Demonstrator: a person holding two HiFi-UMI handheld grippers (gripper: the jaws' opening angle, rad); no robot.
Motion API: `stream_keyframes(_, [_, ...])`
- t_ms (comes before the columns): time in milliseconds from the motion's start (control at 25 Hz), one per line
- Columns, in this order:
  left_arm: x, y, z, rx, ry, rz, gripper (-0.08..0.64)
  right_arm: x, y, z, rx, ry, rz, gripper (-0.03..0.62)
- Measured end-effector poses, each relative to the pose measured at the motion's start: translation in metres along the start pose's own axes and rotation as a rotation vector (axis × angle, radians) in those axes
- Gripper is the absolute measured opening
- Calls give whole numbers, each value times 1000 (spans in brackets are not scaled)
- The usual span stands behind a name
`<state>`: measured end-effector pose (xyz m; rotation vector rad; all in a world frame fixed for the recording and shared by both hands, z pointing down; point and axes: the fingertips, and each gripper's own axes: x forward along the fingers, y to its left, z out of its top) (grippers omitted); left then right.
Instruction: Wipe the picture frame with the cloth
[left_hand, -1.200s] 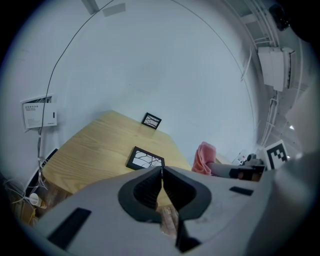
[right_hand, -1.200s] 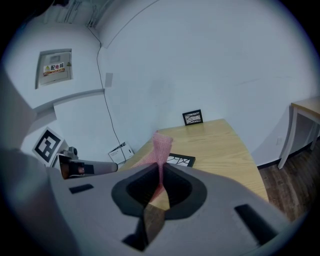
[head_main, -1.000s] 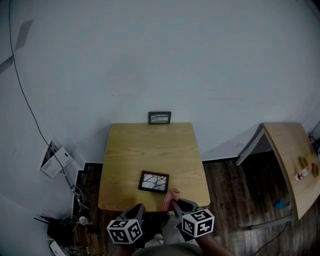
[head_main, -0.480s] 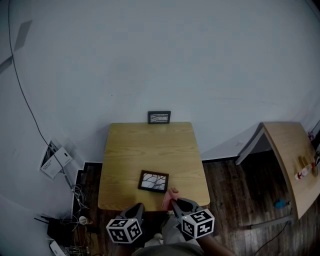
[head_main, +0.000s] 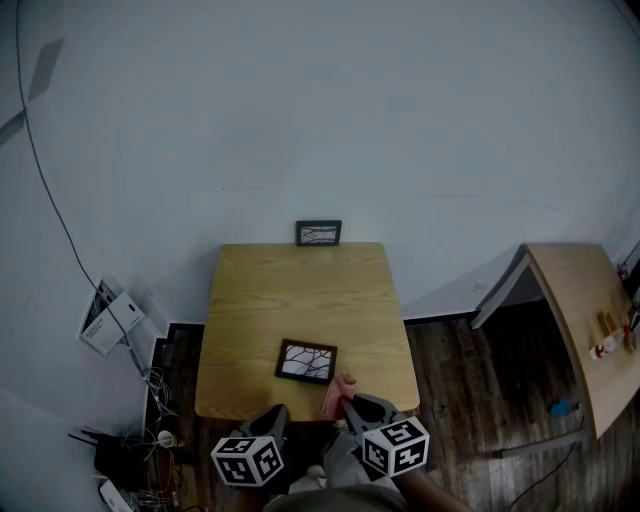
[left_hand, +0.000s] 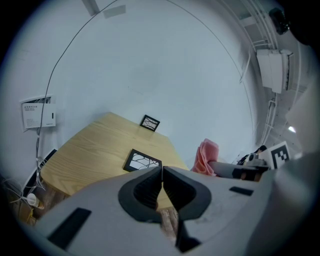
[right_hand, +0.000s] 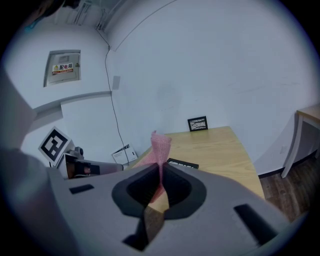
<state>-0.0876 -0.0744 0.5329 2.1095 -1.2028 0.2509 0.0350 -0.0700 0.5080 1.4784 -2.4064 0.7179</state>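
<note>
A black picture frame (head_main: 307, 361) with a branch drawing lies flat near the front of the wooden table (head_main: 300, 290); it shows too in the left gripper view, frame (left_hand: 142, 160), and edge-on as frame (right_hand: 182, 163). My right gripper (head_main: 345, 403) is shut on a pink cloth (head_main: 338, 396), which sticks up between its jaws as cloth (right_hand: 160, 152) and shows as cloth (left_hand: 206, 157). It hovers at the table's front edge, right of the frame. My left gripper (head_main: 274, 418) is shut with nothing in it, below the front edge; gripper (left_hand: 162, 171).
A second small black frame (head_main: 319, 233) stands upright at the table's far edge against the white wall. A second wooden table (head_main: 585, 320) with small items stands at the right. Cables and white boxes (head_main: 108, 325) lie on the floor at the left.
</note>
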Motion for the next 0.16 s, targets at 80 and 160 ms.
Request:
stream_keyframes(80, [1, 0, 0, 1, -3, -1, 10, 0, 0, -1, -3, 0, 0, 15])
stream_keyframes(160, [1, 0, 1, 2, -6, -1, 9, 0, 0, -1, -5, -1, 1, 15])
